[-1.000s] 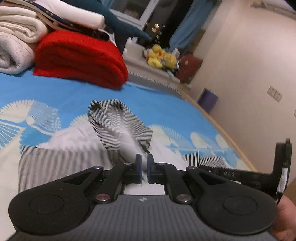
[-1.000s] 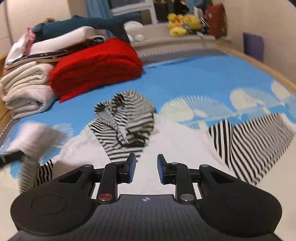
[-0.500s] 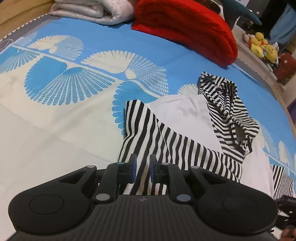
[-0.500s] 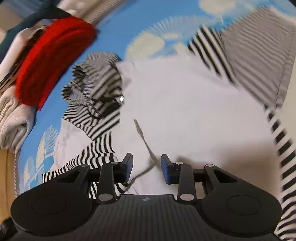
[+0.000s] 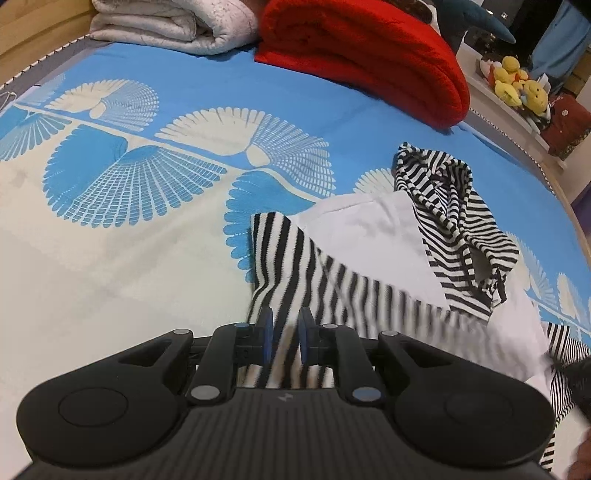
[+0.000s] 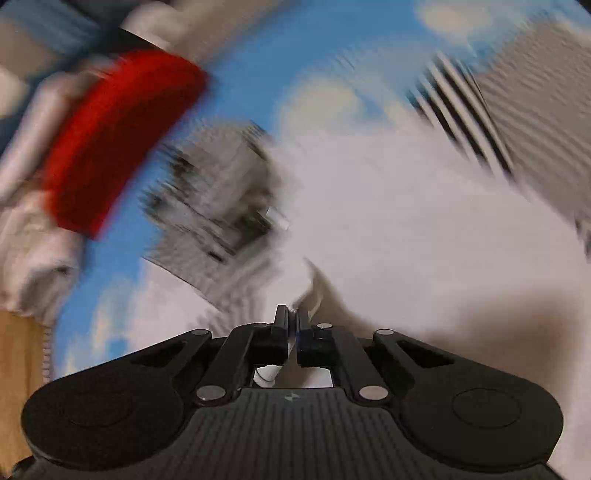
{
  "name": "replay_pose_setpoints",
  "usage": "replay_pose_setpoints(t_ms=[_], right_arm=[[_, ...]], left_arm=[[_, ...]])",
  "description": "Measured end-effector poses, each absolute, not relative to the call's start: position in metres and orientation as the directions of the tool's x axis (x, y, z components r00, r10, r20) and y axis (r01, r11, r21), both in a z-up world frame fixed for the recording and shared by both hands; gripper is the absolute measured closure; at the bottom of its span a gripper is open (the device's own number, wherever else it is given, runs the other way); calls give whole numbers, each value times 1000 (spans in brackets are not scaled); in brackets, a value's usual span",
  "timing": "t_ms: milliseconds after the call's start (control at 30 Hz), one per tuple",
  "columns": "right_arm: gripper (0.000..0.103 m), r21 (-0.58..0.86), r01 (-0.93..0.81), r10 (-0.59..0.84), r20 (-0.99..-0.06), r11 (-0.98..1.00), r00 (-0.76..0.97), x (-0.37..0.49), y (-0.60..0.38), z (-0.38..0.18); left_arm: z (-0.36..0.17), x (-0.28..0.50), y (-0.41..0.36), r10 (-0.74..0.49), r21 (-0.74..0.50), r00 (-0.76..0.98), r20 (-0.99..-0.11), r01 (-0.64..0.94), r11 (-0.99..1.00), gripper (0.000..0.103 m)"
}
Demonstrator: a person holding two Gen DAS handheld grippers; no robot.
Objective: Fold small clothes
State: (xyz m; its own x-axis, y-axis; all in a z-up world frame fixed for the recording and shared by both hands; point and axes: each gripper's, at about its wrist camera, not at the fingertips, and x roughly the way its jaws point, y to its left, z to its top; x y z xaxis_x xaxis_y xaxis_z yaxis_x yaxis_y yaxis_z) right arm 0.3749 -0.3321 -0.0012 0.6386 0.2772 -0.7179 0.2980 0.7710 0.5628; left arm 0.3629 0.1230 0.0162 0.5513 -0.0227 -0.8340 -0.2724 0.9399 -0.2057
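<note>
My left gripper (image 5: 284,334) pitches steeply down, its pads nipping the striped sleeve (image 5: 280,258) that runs ahead of it across the bed sheet (image 5: 110,258). My right gripper (image 6: 291,326), also angled down, has clamped together on what looks, through heavy blur, like a white edge of the hoodie (image 6: 388,229) spread just ahead. I should lift both corners evenly and keep the cloth taut for a flat fold.

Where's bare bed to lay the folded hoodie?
Free: the sheet left of the striped sleeve, below the white quilt and red blanket. Crowded: right side, under the hoodie and hood.
</note>
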Motion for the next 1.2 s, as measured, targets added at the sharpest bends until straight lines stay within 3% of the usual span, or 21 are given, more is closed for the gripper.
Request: replay_pose_setpoints(t_ms=[133, 200, 267, 333, 467, 533, 600, 633, 767, 900, 1000, 1200], right_arm=[[100, 499, 169, 170, -563, 850, 809, 349, -335, 46], [100, 408, 277, 56, -639, 870, 767, 348, -345, 38], [98, 282, 412, -41, -783, 866, 621, 356, -359, 11], [96, 256, 533, -67, -856, 806, 512, 356, -378, -11], [93, 348, 494, -42, -784, 797, 620, 355, -386, 3], [81, 430, 422, 37, -734, 798, 678, 356, -387, 10], [73, 480, 394, 133, -749, 784, 650, 364, -391, -1], [73, 475, 400, 162, -778, 784, 608, 370, -392, -10], [73, 360, 512, 146, -900, 780, 410, 378, -401, -51], [71, 376, 482, 139, -878, 791, 457, 379, -404, -38], [69, 372, 476, 136, -878, 797, 459, 377, -404, -37], [68, 300, 417, 50, -857, 858, 514, 380, -397, -21]], left_arm=[[11, 360, 115, -63, -214, 533, -844, -227, 950, 89], [3, 359, 109, -92, -224, 512, -854, -203, 953, 89], [-7, 359, 103, -129, -239, 478, -869, -178, 954, 89], [-17, 359, 96, -152, -242, 446, -882, -152, 958, 89], [-31, 358, 87, -139, -202, 403, -905, -118, 972, 89], [-39, 358, 84, -100, -147, 365, -926, -103, 984, 85], [-44, 357, 83, -62, -99, 342, -938, -93, 991, 75], [-44, 357, 83, -43, -79, 341, -939, -93, 993, 70], [-26, 355, 75, -39, -78, 421, -906, -76, 994, 71], [-24, 353, 69, -129, -155, 428, -895, -25, 988, 71], [-47, 352, 68, -40, -49, 348, -937, -18, 999, 69], [-19, 347, 56, -81, -81, 443, -893, 21, 997, 70]])
